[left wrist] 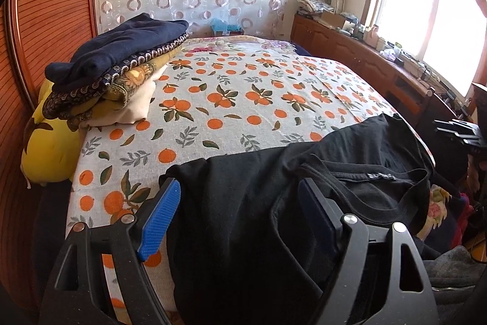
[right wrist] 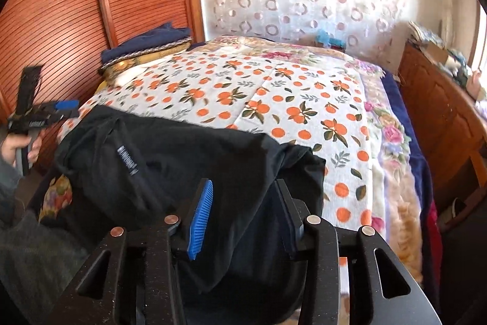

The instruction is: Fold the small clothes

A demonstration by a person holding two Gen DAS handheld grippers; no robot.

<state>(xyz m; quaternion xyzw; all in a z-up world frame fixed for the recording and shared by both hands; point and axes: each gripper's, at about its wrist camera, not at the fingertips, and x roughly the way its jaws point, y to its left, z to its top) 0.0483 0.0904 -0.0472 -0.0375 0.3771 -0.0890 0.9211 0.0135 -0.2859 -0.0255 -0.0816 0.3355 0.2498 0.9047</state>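
Note:
A black T-shirt (left wrist: 252, 197) lies crumpled on the near edge of the bed, collar and label (left wrist: 380, 176) to the right. My left gripper (left wrist: 240, 191) is open, its blue pads on either side of the shirt's left part, cloth lying between them. In the right wrist view the same shirt (right wrist: 182, 160) lies with its label at the left. My right gripper (right wrist: 243, 197) is open over the shirt's right end, cloth between the jaws. The left gripper (right wrist: 65, 108) also shows at far left there, held by a hand.
The bed has an orange-print sheet (left wrist: 231, 99). A stack of folded clothes (left wrist: 121, 63) sits at its far left by a yellow pillow (left wrist: 48, 142). A wooden sideboard (left wrist: 380, 63) with clutter runs under the window at the right. A slatted wardrobe (right wrist: 76, 20) stands left.

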